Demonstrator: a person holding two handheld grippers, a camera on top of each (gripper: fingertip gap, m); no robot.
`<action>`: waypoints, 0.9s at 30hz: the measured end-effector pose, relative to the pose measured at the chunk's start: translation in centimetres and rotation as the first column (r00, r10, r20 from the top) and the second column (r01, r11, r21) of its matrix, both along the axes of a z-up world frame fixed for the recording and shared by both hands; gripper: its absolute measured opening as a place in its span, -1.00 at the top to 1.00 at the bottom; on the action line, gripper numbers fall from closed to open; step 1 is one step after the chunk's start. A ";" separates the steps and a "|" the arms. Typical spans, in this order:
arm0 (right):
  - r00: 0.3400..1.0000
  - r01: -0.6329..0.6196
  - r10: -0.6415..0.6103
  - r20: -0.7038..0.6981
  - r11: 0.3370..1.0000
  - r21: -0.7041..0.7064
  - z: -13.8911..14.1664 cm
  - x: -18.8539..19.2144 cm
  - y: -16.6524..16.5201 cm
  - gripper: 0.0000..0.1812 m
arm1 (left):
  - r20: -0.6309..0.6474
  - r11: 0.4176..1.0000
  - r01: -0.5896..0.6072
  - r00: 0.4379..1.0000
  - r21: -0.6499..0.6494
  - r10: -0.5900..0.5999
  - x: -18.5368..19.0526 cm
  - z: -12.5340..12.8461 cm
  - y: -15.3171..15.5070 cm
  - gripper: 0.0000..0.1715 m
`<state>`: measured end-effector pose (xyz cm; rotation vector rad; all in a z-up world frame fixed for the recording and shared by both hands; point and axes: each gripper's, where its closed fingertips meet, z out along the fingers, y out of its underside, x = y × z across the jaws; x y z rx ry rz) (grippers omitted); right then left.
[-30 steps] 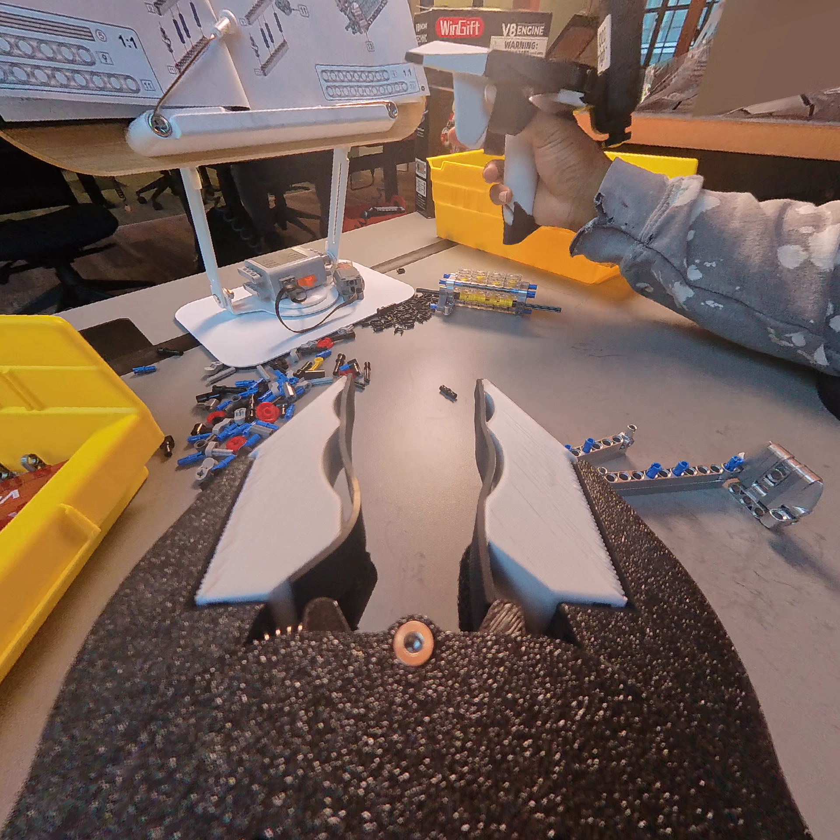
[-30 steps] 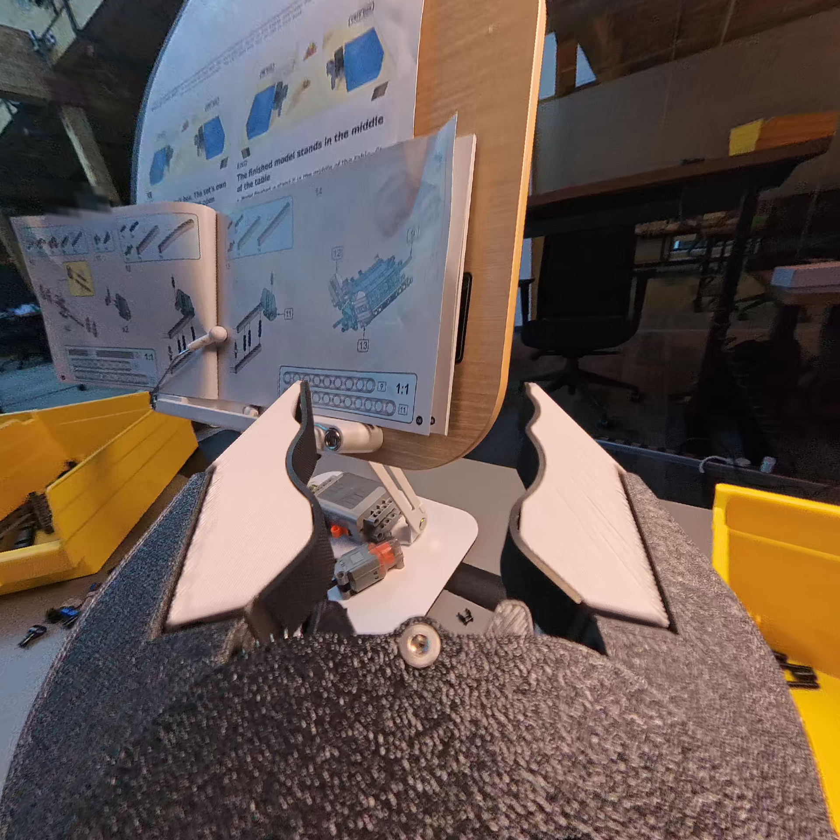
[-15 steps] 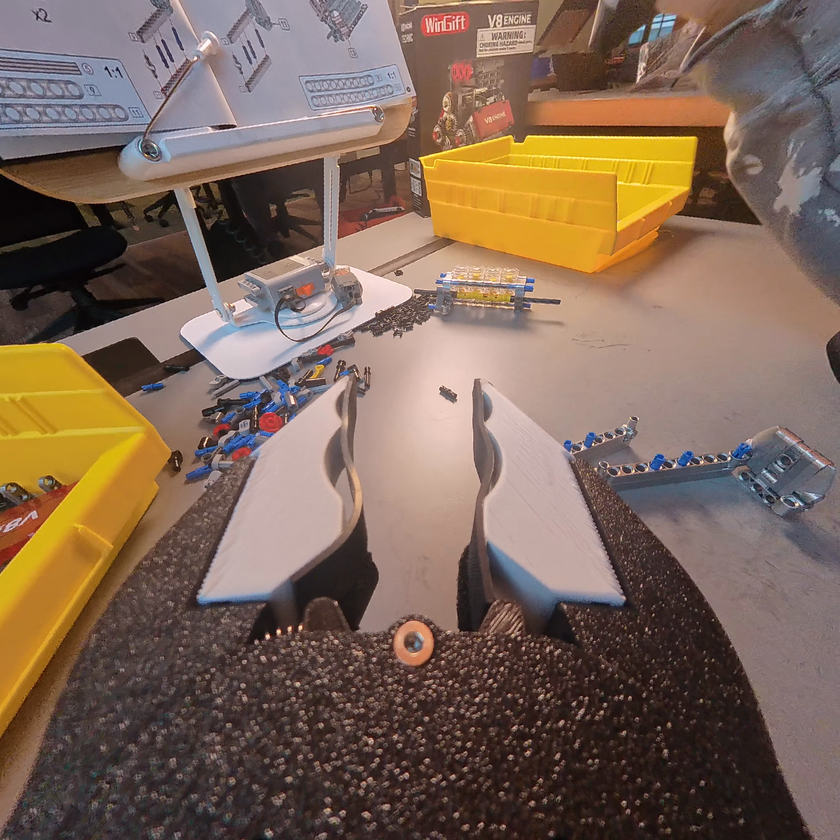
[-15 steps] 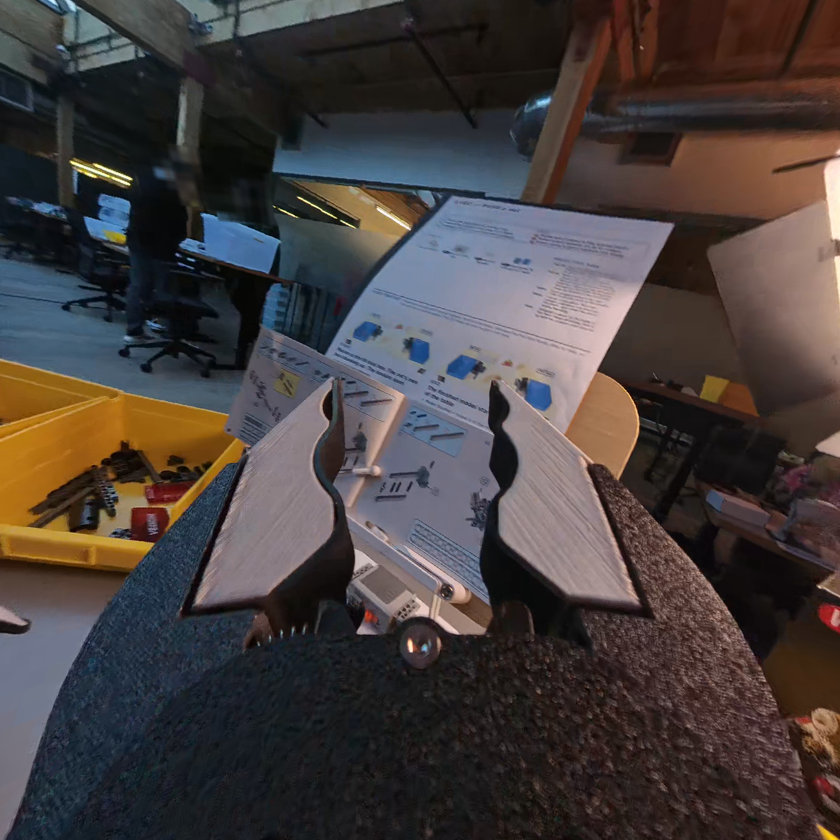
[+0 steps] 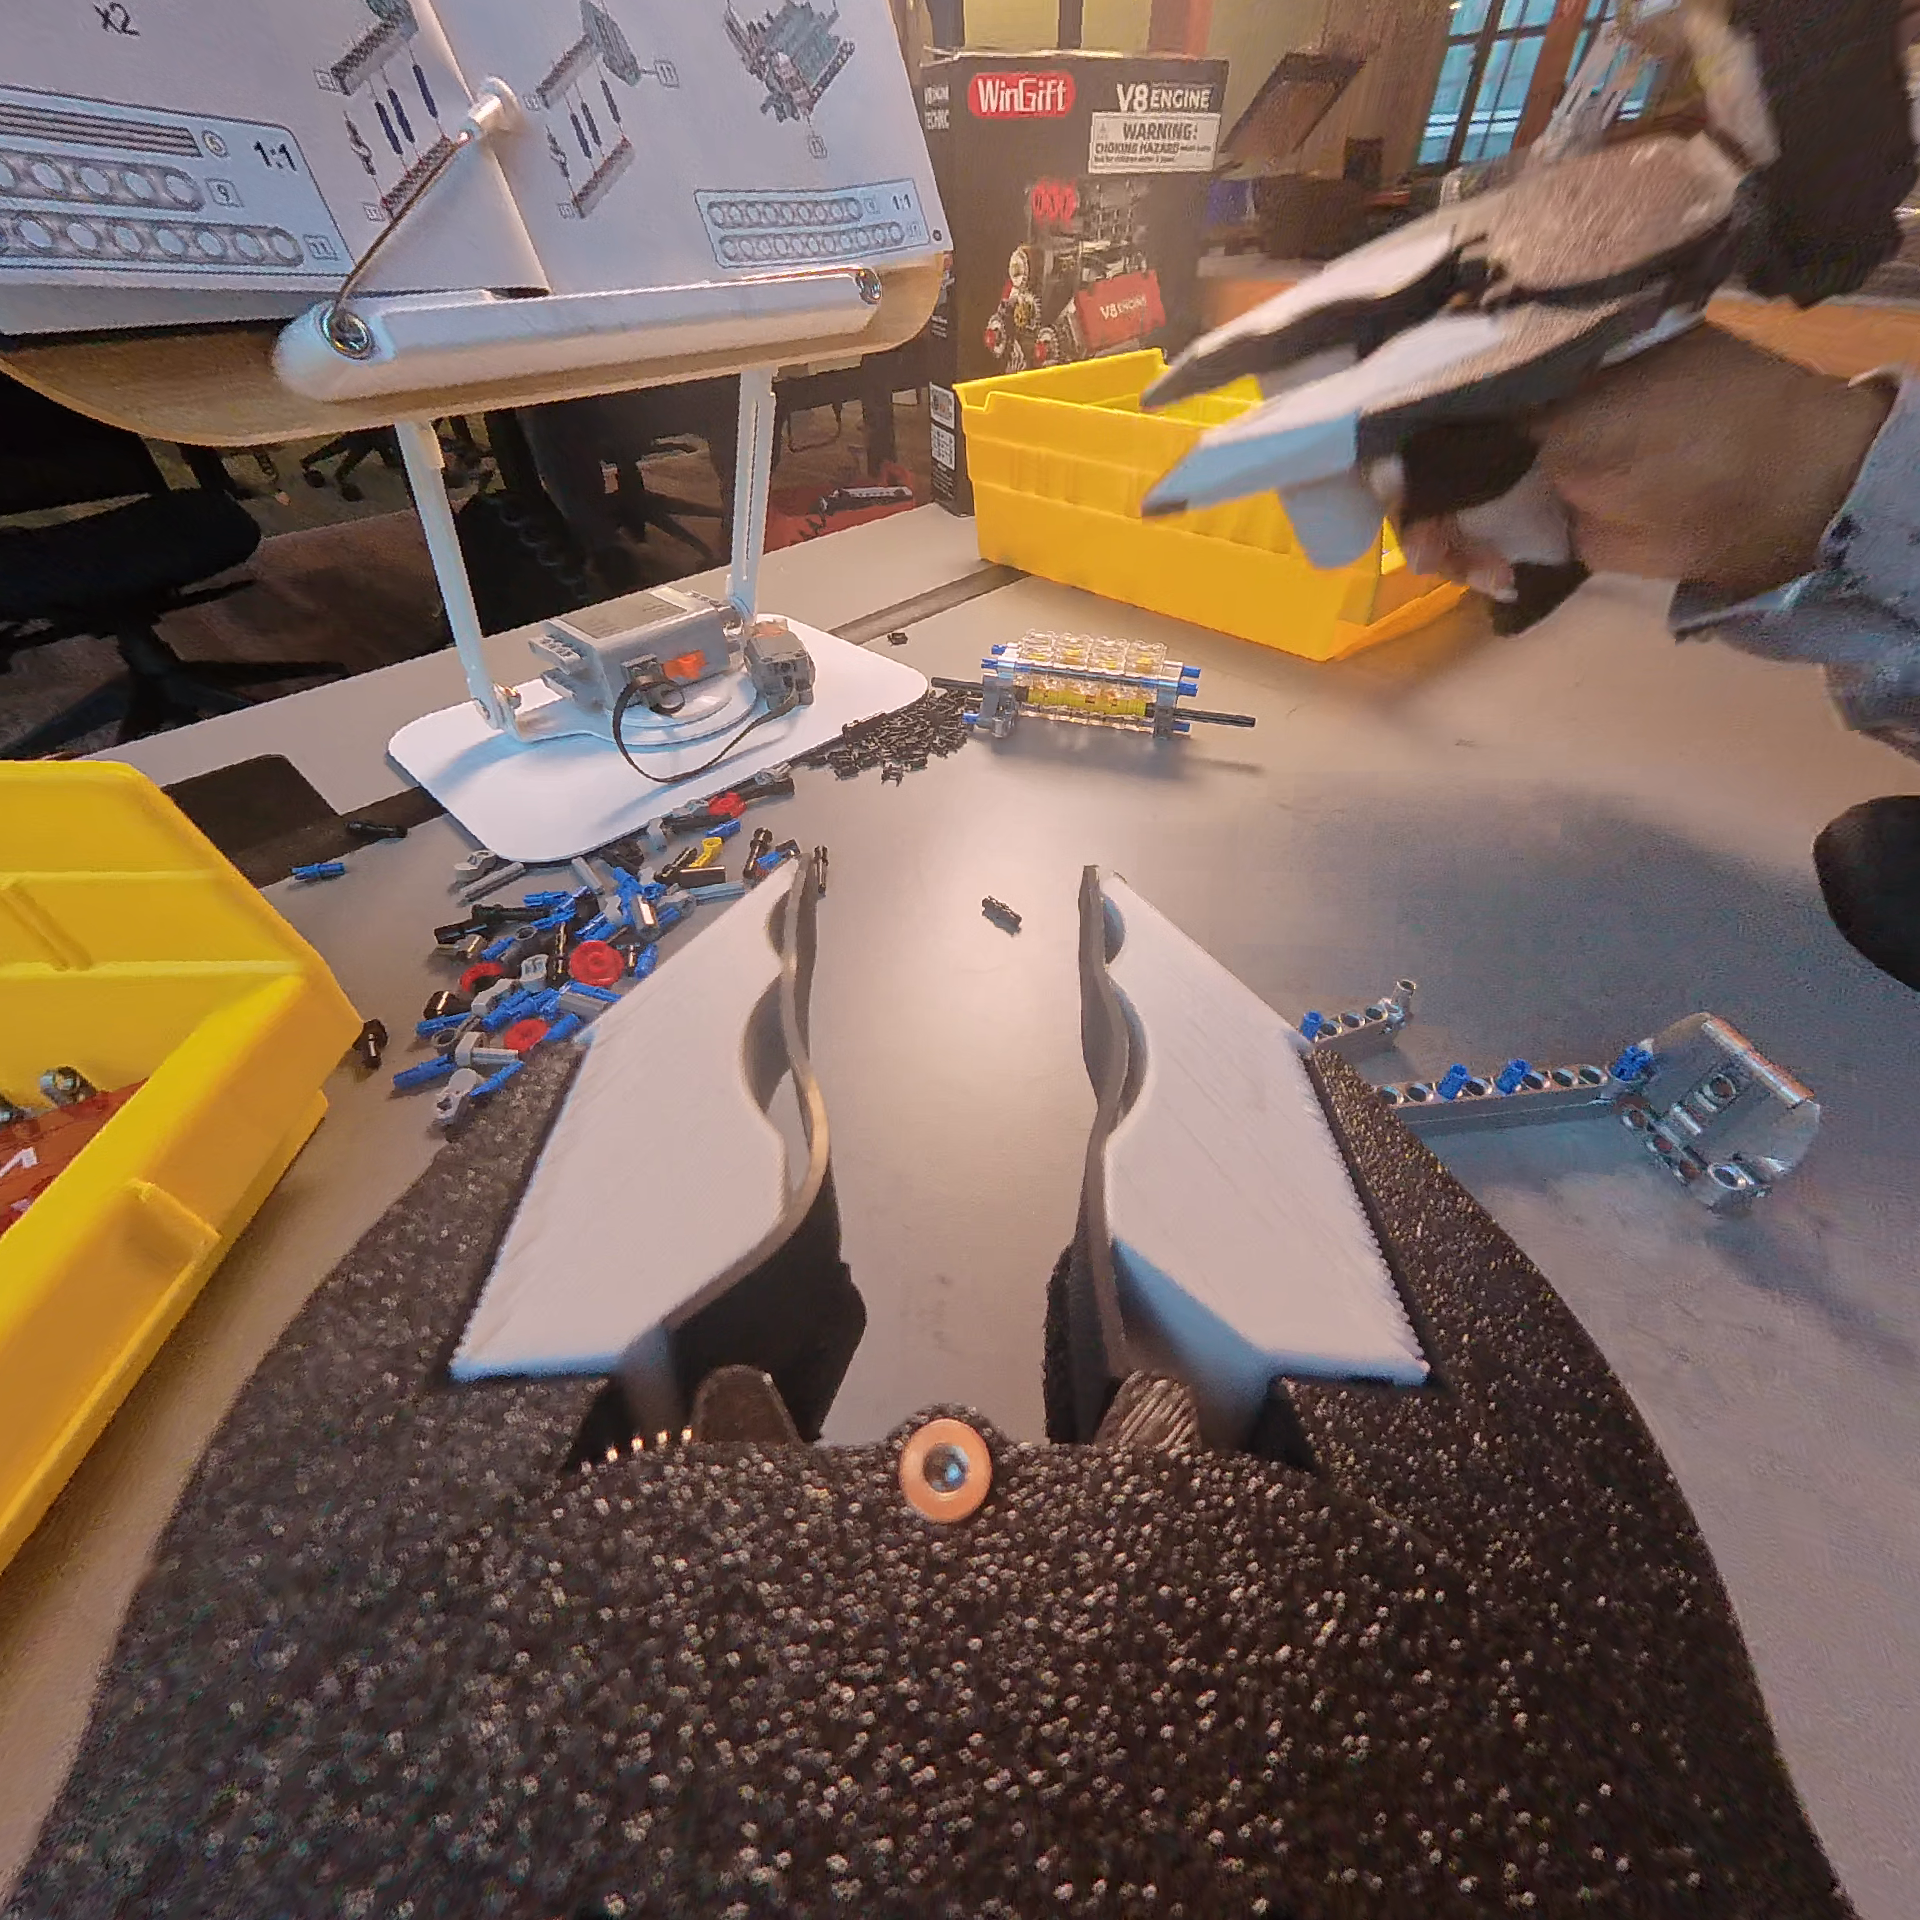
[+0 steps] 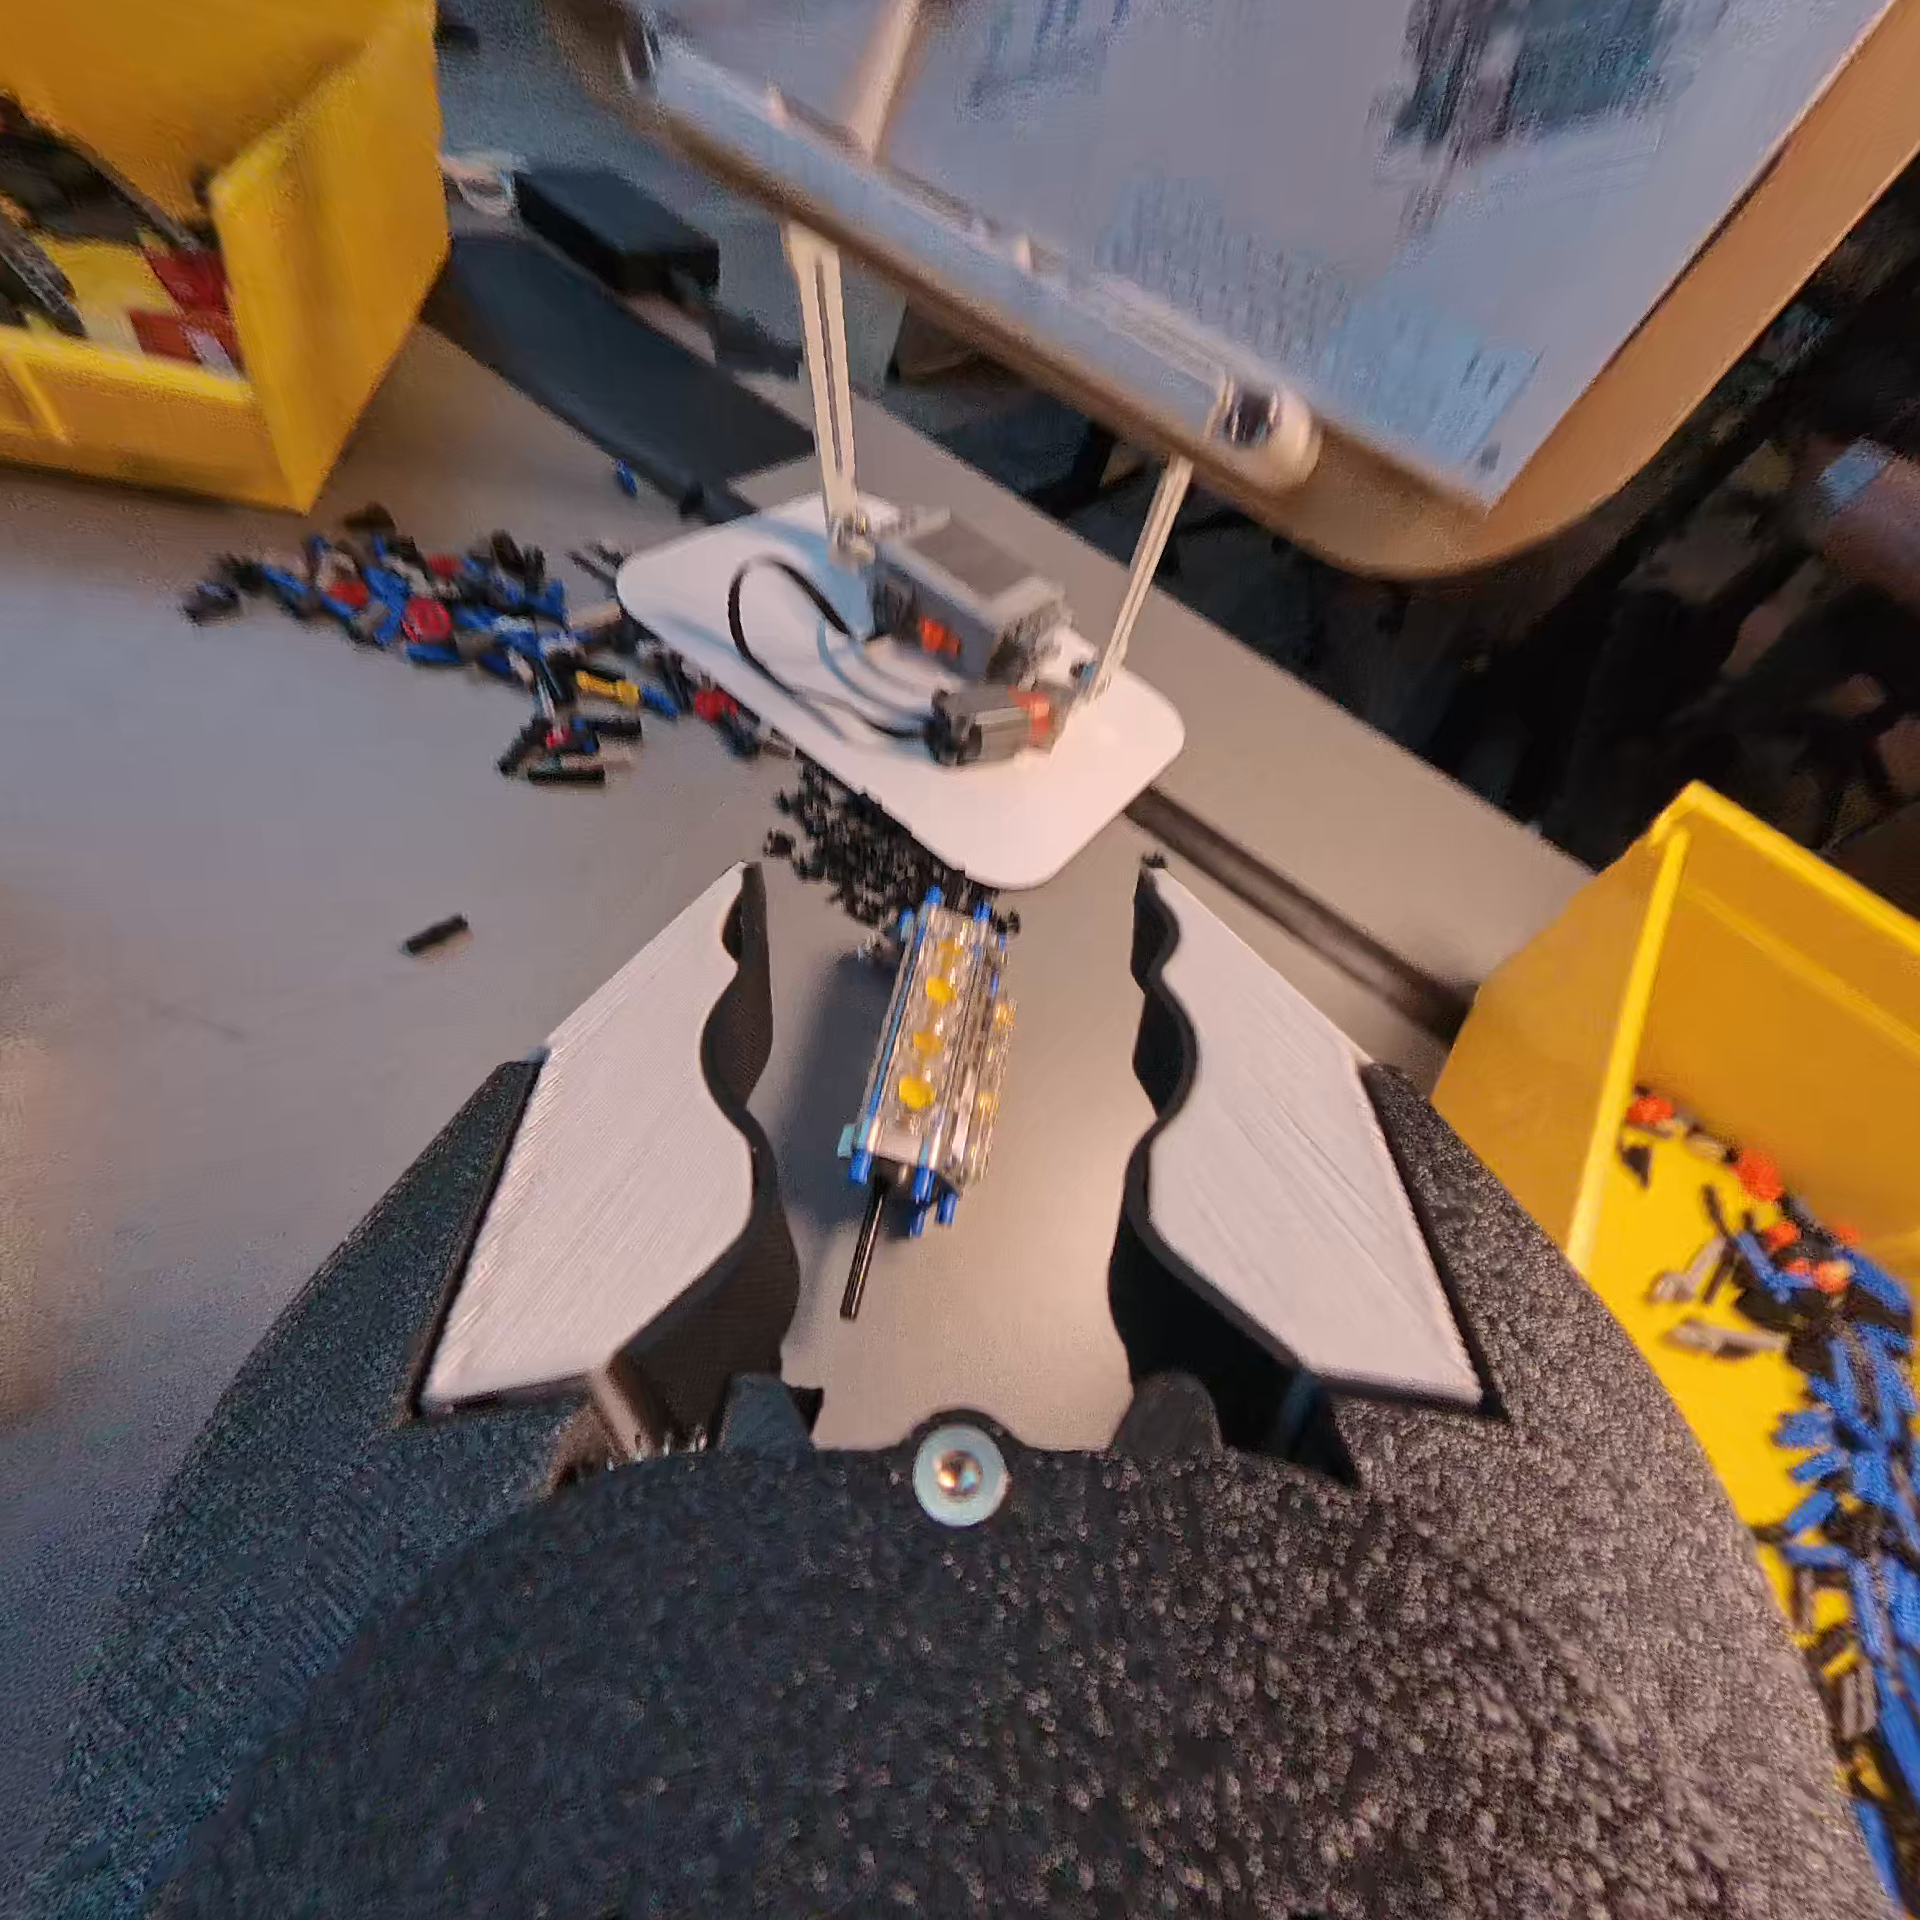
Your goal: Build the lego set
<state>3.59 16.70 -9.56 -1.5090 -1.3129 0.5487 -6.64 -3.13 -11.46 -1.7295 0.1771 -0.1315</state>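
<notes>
Both tongs are spread and empty: the left tongs [image 5: 948, 883] hover low over bare grey worktop [image 5: 1455, 852], a tiny black pin [image 5: 1001, 912] just past the tips. Right tongs [image 6: 945, 883] hang above the clear-and-yellow brick block [image 6: 940, 1049], which lies between the fingers, not touching. Loose blue and black bits [image 5: 540, 966] sit at the left tongs' 10 o'clock, a grey beam piece [image 5: 1621, 1101] at 3.

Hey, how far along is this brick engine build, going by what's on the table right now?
Done: a clear-and-yellow cylinder block and a grey beam assembly lie built on the table.

In hand: nothing. The left gripper is open over bare table; the right gripper is open, with the block between its fingers, not gripped.

Left: loose pins, the battery box and the two sub-builds are unjoined.
</notes>
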 end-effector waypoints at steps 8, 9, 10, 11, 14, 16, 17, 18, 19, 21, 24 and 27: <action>0.980 0.071 -0.038 0.193 0.983 -0.167 -8.7 0.6 2.3 0.35 | -0.060 1.000 0.006 0.998 -0.027 -0.008 0.7 -0.7 0.0 0.43; 0.980 0.064 -0.029 0.199 0.983 -0.173 -8.8 0.3 2.2 0.44 | -0.070 1.000 0.008 0.997 -0.028 -0.010 0.8 -0.7 0.0 0.43; 0.977 0.063 -0.027 0.211 0.984 -0.168 -8.9 0.2 2.2 0.53 | -0.077 1.000 0.012 0.997 -0.029 -0.014 0.9 -0.7 0.0 0.43; 0.971 0.063 -0.025 0.236 0.986 -0.156 -9.3 0.1 2.2 0.59 | -0.081 0.999 0.017 0.997 -0.029 -0.019 1.0 -0.7 0.0 0.43; 0.958 0.048 -0.021 0.286 0.995 -0.087 -9.8 0.4 2.2 0.69 | -0.081 0.999 0.035 0.996 -0.035 -0.038 1.5 -0.8 0.0 0.43; 0.951 0.005 0.011 0.308 0.999 -0.053 -9.6 0.8 1.4 0.71 | -0.081 0.998 0.047 0.995 -0.043 -0.051 1.7 -0.9 0.0 0.43; 0.946 -0.027 0.035 0.322 0.999 -0.028 -9.5 1.1 0.9 0.72 | -0.080 0.998 0.053 0.995 -0.046 -0.057 1.8 -1.0 0.0 0.43; 0.937 -0.069 0.066 0.344 0.998 -0.004 -9.5 1.4 0.3 0.72 | -0.079 0.997 0.058 0.995 -0.047 -0.062 1.9 -1.0 0.0 0.44; 0.928 -0.116 0.097 0.359 0.993 0.033 -9.5 1.8 -0.3 0.72 | -0.079 0.997 0.062 0.995 -0.049 -0.065 1.9 -1.1 0.0 0.43; 0.902 -0.233 0.176 0.395 0.967 0.101 -9.7 2.2 -1.7 0.72 | -0.078 0.996 0.067 0.994 -0.055 -0.071 1.9 -1.3 0.1 0.44; 0.846 -0.397 0.310 0.433 0.909 0.125 -9.8 2.3 -4.1 0.71 | -0.059 0.994 0.077 0.995 -0.072 -0.082 1.9 -1.7 0.3 0.43; 0.787 -0.494 0.425 0.447 0.868 0.046 -10.3 2.8 -6.5 0.64 | -0.032 0.993 0.092 0.995 -0.074 -0.095 2.0 -1.6 0.2 0.43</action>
